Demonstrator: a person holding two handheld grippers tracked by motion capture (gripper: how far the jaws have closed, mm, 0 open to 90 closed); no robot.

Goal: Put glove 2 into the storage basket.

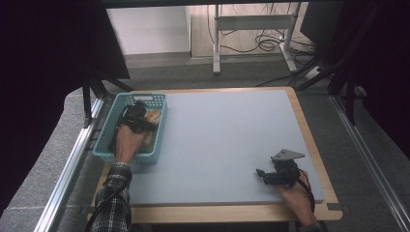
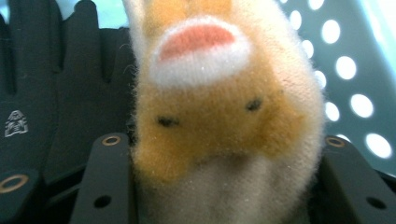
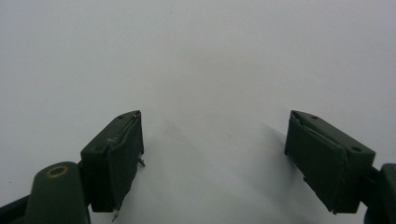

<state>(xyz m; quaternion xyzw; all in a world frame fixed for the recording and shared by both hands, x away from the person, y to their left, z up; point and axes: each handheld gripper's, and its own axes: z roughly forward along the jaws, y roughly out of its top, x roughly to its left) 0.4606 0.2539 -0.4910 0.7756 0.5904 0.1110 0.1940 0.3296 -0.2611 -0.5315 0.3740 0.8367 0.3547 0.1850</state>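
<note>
Left gripper point(image 1: 140, 116) lowered into basket point(image 1: 107, 137) at table's left edge, jaws hugging plush toy point(image 2: 219, 121); right gripper point(image 1: 273, 176) parked near right corner, jaws wide, empty.

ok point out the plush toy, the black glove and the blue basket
plush toy point(image 2: 219, 116), left gripper view, its orange face
black glove point(image 2: 51, 88), left gripper view, its fingers
blue basket point(image 1: 107, 130), high view, its left wall

Even, soft light from above falls on the table point(image 1: 227, 145); the edges of the high view sink into near black. The soft toy point(image 2: 219, 116) sits too close and blurs, with the basket point(image 2: 355, 84) holes glowing as bright spots. Faint shadows trail the right gripper point(image 3: 215, 154) on a washed-out, pale surface
</note>
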